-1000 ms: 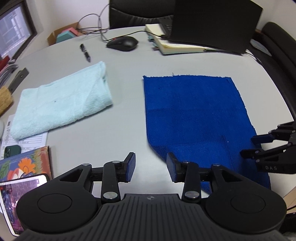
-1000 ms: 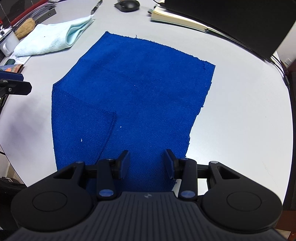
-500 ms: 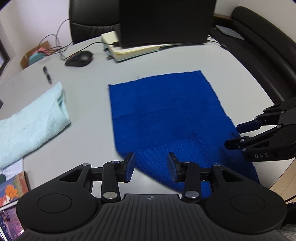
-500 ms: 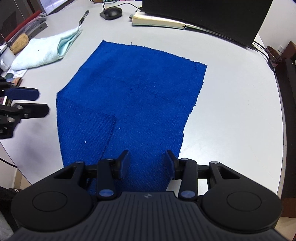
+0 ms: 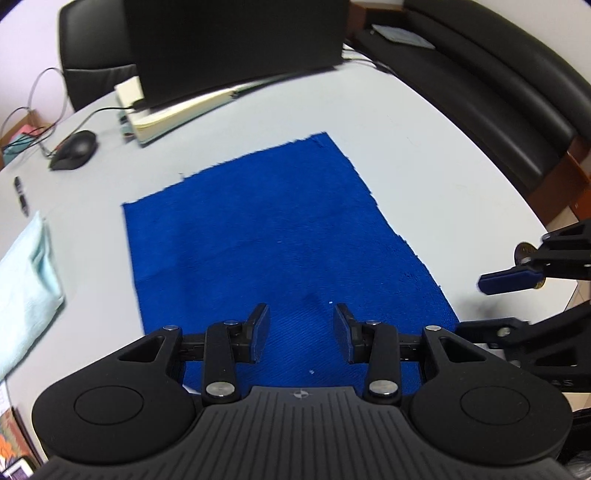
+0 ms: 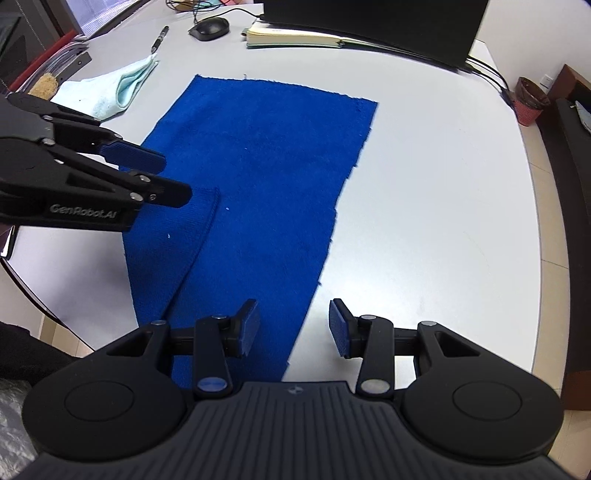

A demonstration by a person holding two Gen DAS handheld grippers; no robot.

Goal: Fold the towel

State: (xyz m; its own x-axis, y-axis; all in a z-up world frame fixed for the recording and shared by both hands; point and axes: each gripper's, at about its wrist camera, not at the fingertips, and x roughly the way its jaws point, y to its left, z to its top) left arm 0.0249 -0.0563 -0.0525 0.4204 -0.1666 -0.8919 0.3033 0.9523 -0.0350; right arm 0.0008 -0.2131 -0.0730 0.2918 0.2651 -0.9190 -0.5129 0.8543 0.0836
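A blue towel (image 5: 273, 254) lies flat on the white table (image 5: 424, 155), with its near left corner folded over (image 6: 184, 229). It also shows in the right wrist view (image 6: 266, 158). My left gripper (image 5: 300, 334) is open and empty over the towel's near edge; it also shows in the right wrist view (image 6: 162, 177), above the folded corner. My right gripper (image 6: 291, 326) is open and empty over the towel's near right edge. It also shows at the right of the left wrist view (image 5: 491, 306).
A folded light blue towel (image 6: 110, 88) lies at the left. A mouse (image 6: 208, 28), a pen (image 6: 159, 37), a notebook (image 6: 295, 37) and a black laptop (image 5: 236, 48) stand at the back. The table's near edge (image 6: 66, 321) is close at the left.
My left gripper has swung right, from beside the towel's left edge to over its near edge. My right gripper has shifted right, so the towel's right edge now lies between its fingers.
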